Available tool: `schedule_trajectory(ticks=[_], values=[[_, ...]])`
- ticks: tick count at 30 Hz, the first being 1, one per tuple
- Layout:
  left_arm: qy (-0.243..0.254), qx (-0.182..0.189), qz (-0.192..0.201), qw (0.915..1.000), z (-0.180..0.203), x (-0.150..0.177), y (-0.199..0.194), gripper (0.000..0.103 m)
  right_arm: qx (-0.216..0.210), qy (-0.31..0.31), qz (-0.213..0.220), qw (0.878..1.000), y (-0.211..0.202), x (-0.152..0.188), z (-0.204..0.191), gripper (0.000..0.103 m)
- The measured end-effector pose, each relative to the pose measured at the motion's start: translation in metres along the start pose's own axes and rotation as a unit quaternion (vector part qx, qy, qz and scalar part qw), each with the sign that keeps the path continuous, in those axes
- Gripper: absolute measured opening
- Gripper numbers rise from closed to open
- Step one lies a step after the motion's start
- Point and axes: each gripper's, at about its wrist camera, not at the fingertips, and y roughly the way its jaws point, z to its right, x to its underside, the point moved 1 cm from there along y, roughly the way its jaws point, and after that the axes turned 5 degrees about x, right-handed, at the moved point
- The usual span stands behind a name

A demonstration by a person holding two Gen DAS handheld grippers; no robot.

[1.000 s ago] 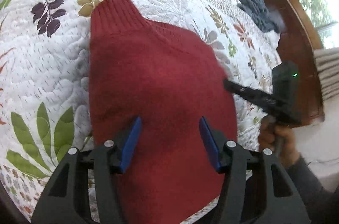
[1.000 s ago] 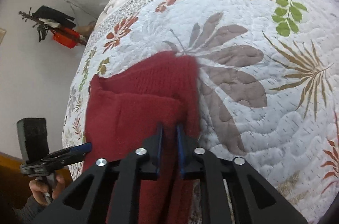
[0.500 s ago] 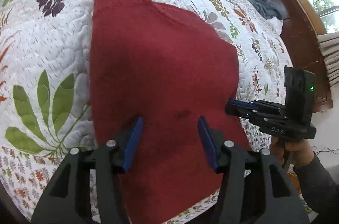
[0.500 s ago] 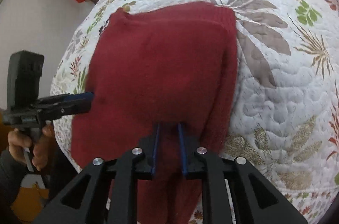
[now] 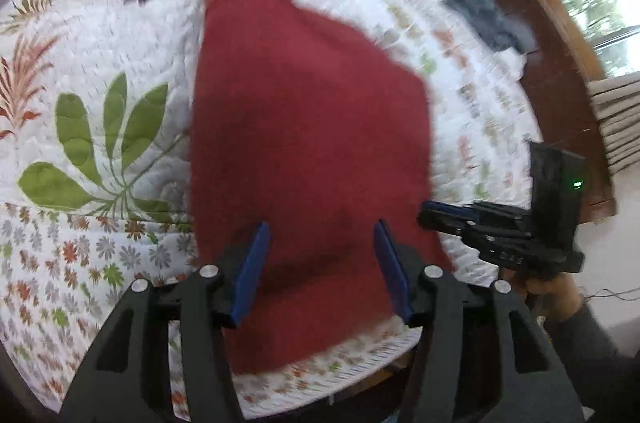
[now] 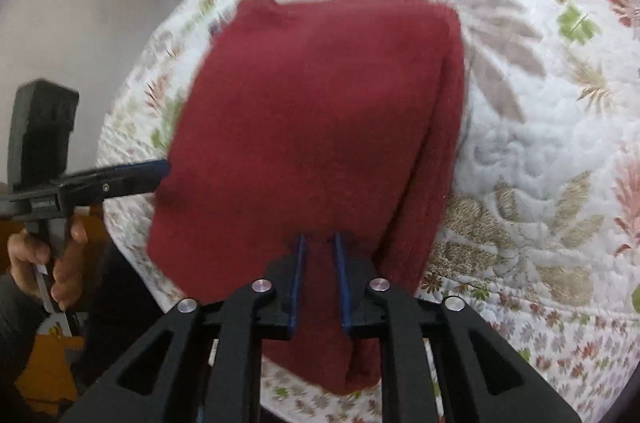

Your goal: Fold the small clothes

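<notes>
Home bedroom: floral quilted bedspread [image 5: 100, 95], wooden headboard [image 5: 560, 71], curtained window [image 5: 600, 11]

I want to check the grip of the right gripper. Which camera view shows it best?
The right wrist view: the right gripper has its blue fingers pinching the red sweater. The left wrist view shows it only side-on, at the sweater's edge.

Motion blur smears the bedspread [image 5: 100, 127] print for me, and my right hand-held gripper [image 6: 319, 243] hides the red sweater's [image 6: 320, 111] near fold.
</notes>
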Motion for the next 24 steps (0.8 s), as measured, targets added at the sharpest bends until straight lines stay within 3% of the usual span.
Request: schedule_trajectory(ticks=[4,6,8,10,14,18,21,22,23,24], values=[[-0.009,0.022,0.019,0.9995,0.000,0.025,-0.021,0.057,0.004,-0.004,0.025,1.000,-0.028,0.019,-0.005,0.015],[-0.016,0.006,-0.004,0.9998,-0.009,0.039,-0.007,0.056,0.009,-0.004,0.004,1.000,-0.016,0.034,-0.006,0.015],[-0.018,-0.019,-0.027,0.9993,-0.020,0.048,0.014,0.054,0.045,-0.014,-0.015,0.999,0.007,0.041,-0.004,0.015],[-0.028,-0.017,-0.027,0.9991,-0.023,0.048,0.021,0.055,0.043,0.005,-0.019,0.999,0.018,0.045,0.004,0.015],[-0.042,-0.005,-0.013,0.9990,-0.019,0.045,0.005,0.062,0.021,0.035,0.000,0.999,-0.002,0.044,0.007,0.017],[-0.055,-0.025,0.006,0.9982,-0.019,0.060,-0.024,0.075,0.029,0.049,0.023,0.998,-0.031,0.059,0.009,0.018],[-0.067,-0.059,0.020,0.9958,-0.015,0.082,-0.052,0.086,0.037,0.065,0.034,0.997,-0.049,0.079,0.011,0.026],[-0.070,-0.073,0.022,0.9946,-0.014,0.087,-0.059,0.092,0.042,0.070,0.036,0.996,-0.055,0.087,0.009,0.038],[-0.068,-0.109,0.028,0.9913,-0.008,0.096,-0.072,0.092,0.052,0.075,0.039,0.995,-0.062,0.096,0.006,0.056],[-0.059,-0.131,0.037,0.9889,0.000,0.102,-0.081,0.092,0.068,0.080,0.042,0.994,-0.069,0.104,0.002,0.065]])
